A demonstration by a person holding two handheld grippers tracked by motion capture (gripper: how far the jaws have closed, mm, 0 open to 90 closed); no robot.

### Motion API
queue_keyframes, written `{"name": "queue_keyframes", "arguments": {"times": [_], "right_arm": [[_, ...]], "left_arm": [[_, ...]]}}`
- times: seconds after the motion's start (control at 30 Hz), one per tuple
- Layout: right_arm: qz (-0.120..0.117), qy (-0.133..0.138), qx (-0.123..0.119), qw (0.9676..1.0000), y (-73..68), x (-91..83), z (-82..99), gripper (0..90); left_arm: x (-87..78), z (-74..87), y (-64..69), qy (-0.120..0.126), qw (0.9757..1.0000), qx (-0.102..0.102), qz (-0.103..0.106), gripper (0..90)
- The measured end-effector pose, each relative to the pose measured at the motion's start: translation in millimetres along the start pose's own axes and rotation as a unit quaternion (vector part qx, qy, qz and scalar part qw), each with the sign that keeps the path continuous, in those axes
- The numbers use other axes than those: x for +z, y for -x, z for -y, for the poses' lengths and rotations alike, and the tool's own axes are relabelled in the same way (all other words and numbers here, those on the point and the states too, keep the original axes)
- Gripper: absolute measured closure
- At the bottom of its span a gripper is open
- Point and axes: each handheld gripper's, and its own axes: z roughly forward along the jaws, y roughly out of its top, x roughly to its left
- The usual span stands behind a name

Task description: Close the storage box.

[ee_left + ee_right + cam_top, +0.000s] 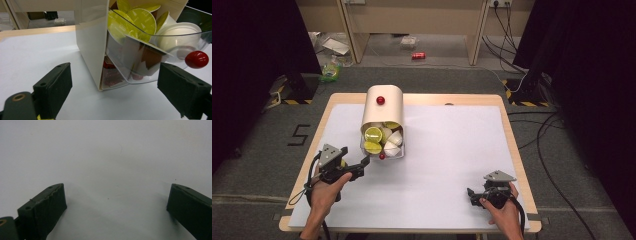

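Where the high view looks down on the table [452, 200], a cream dispenser box [383, 107] stands left of centre toward the far side, with a clear plastic drawer [383, 142] pulled out of its near face. Yellow-green capsules [373, 134] and white capsules [393, 140] are heaped in the drawer, though from above their outlines run together and cannot be counted. One red knob [380, 100] sits on top of the box, and another red knob [382, 156] sits at the drawer's near edge.

Just left of and nearer than the drawer, the left gripper [362, 164] points toward it, its jaws spread wide and grasping nothing, with the tip close to the drawer's near left corner; whether it touches cannot be told from above. Along the left gripper view, the box's cream wall [91, 45] hides the left part of the drawer [135, 75], and the capsules' printed lids [142, 21] are only partly legible through the curved plastic. Dark red shapes low inside the box are too blurred to name. That view cuts the drawer's knob [196, 59] close to its right edge.

Near the right front corner, well apart from the box, the right gripper [473, 195] rests with jaws released, empty, over bare white table surface [112, 157].
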Motion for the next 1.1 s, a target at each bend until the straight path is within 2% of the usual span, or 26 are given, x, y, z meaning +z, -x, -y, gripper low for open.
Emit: {"name": "queue_keyframes", "arguments": {"times": [0.5, 0.8, 1.1], "right_arm": [[0.000, 0.000, 0.000, 1.0000, 0.1, 0.2, -0.2, 2.3], [0.000, -0.001, 0.000, 1.0000, 0.1, 0.4, -0.4, 2.0], [-0.001, -0.002, 0.000, 1.0000, 0.3, 0.6, -0.6, 1.7]], "left_arm": [[8.4, -3.2, -3.4, 0.000, 1.0000, -0.001, 0.000, 11.5], [11.7, -6.7, -3.8, -0.003, 0.9999, 0.006, -0.007, 11.5], [19.3, -11.0, -6.5, -0.004, 0.9999, 0.005, -0.015, 11.4]]}}
